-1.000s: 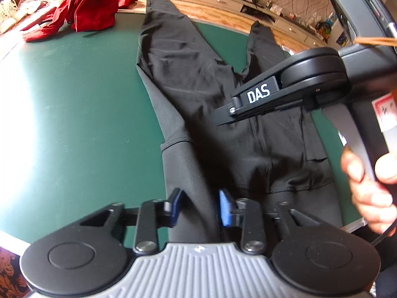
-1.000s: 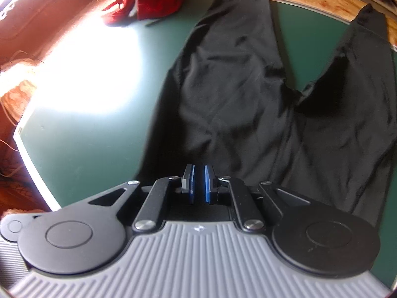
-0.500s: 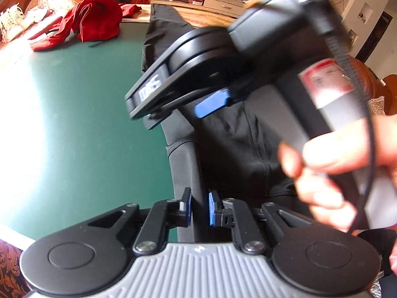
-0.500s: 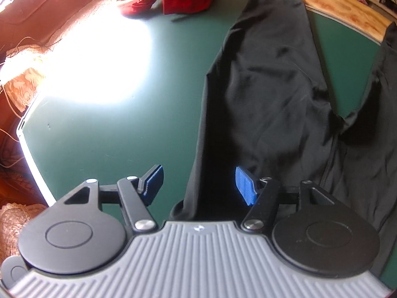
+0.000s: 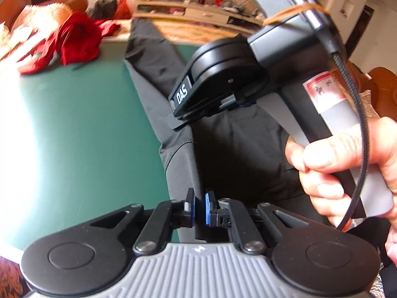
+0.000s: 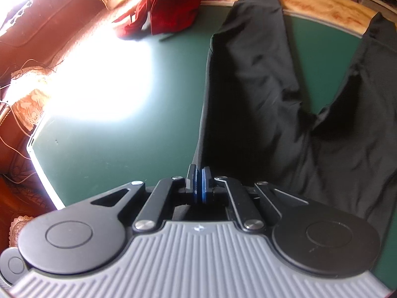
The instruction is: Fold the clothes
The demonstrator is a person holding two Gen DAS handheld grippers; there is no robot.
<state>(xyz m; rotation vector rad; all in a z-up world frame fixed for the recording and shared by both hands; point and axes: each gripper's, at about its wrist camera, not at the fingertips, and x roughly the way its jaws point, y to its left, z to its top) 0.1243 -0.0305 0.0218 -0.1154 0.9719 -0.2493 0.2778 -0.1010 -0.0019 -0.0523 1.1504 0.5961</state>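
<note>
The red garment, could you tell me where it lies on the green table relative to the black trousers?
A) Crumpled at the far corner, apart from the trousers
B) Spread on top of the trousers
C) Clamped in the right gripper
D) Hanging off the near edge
A: the red garment lies crumpled at the far corner of the table, with bare green between it and the trousers.

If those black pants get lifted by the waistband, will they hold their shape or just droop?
Probably droop: the black pants look thin and wrinkled, lying flat on the green table. Likely light, since pinches by the left gripper and right gripper hold them. The smooth fabric may slip.
</note>
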